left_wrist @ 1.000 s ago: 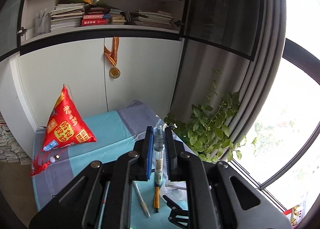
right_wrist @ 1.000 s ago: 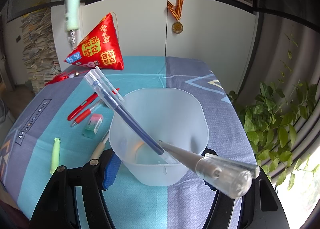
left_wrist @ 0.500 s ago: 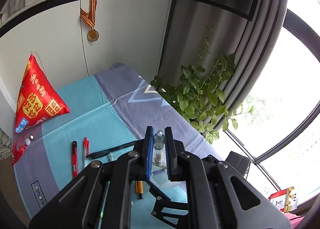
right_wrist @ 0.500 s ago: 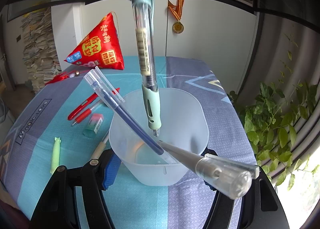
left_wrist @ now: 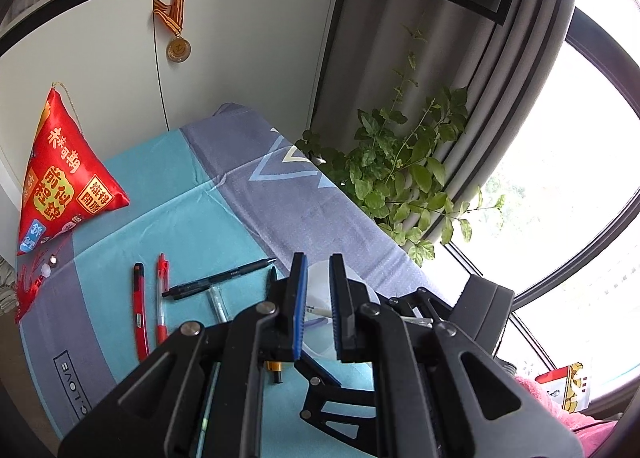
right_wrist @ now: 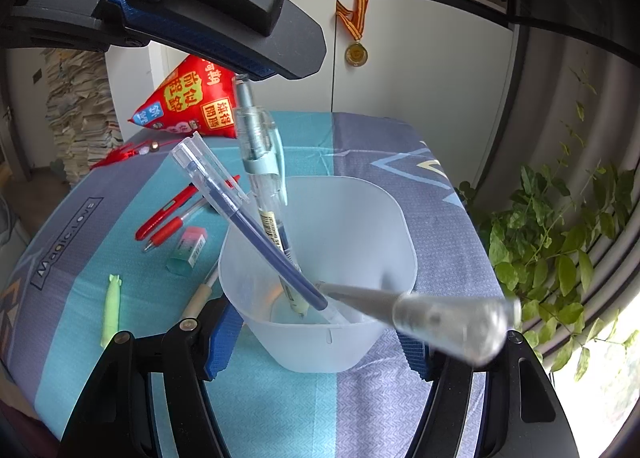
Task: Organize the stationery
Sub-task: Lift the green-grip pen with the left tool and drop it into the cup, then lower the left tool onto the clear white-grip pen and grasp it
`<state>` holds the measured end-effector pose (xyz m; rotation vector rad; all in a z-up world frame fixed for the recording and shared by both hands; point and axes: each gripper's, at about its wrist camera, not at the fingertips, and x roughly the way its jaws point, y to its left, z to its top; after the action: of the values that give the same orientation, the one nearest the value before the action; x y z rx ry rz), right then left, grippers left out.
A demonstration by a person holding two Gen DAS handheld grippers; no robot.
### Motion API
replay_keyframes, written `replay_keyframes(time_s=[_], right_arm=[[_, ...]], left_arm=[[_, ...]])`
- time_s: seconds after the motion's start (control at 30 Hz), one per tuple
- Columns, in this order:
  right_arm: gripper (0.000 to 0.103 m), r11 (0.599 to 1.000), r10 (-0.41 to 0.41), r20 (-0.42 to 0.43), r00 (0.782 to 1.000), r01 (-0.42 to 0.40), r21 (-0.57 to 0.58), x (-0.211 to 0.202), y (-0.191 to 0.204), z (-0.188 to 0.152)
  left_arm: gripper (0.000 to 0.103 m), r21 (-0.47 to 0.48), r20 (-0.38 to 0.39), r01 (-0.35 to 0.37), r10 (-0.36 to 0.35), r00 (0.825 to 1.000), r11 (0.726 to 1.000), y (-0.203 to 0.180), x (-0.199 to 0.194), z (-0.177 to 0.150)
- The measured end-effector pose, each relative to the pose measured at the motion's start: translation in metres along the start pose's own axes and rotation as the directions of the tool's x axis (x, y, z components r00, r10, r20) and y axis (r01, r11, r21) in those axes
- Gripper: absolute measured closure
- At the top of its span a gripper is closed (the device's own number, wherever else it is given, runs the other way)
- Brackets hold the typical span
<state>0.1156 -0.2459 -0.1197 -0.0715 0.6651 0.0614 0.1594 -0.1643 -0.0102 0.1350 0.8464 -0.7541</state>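
The left tool hangs parted and empty over the translucent cup, pens beside it.

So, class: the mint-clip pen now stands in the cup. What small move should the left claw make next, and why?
Probably lift the left claw straight up, clear of the cup. Its jaws are open and empty, and the mint-clip pen leans in the cup, tip at the bottom. The red pens and black pen lie on the tablecloth, not yet collected.
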Motion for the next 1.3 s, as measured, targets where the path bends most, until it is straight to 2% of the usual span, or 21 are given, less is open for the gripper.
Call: replay_keyframes(time_s=[0.17,0.23,0.3,0.37,0.57,0.87,1.13,1.3], right_arm=[[0.033,1.000,0.000,0.000,1.000,0.000,-0.002,0.000,0.000,0.000],[0.033,1.000,0.000,0.000,1.000,0.000,-0.001,0.000,0.000,0.000],[0.033,1.000,0.000,0.000,1.000,0.000,-0.002,0.000,0.000,0.000],[0.033,1.000,0.000,0.002,1.000,0.000,-0.001,0.000,0.000,0.000],[0.033,1.000,-0.001,0.004,1.000,0.001,0.000,0.000,0.000,0.000],[0.033,1.000,-0.003,0.005,1.000,0.003,0.001,0.000,0.000,0.000],[0.034,0.998,-0.056,0.037,0.998,0.057,-0.014,-0.003,-0.002,0.000],[0.034,0.996,-0.085,0.019,0.996,0.084,0.039,0.001,-0.019,0.002]], left_arm=[[0.091,-0.031,0.058,-0.012,0.014,0.998,0.999,0.009,-0.020,0.003],[0.086,-0.056,0.093,-0.038,0.043,0.995,0.998,0.018,-0.030,0.004],[0.076,-0.085,0.118,-0.073,0.083,0.990,0.994,0.028,-0.036,0.004],[0.076,-0.114,0.119,-0.099,0.113,0.986,0.988,0.038,-0.037,0.002],[0.076,-0.191,0.029,-0.154,0.163,0.986,0.969,0.069,-0.013,-0.015],[0.076,-0.226,-0.142,-0.189,0.160,0.977,0.956,0.090,0.040,-0.041],[0.076,-0.215,-0.189,-0.200,0.160,0.969,0.956,0.089,0.057,-0.048],[0.076,-0.200,-0.214,-0.211,0.167,0.962,0.957,0.086,0.069,-0.049]])
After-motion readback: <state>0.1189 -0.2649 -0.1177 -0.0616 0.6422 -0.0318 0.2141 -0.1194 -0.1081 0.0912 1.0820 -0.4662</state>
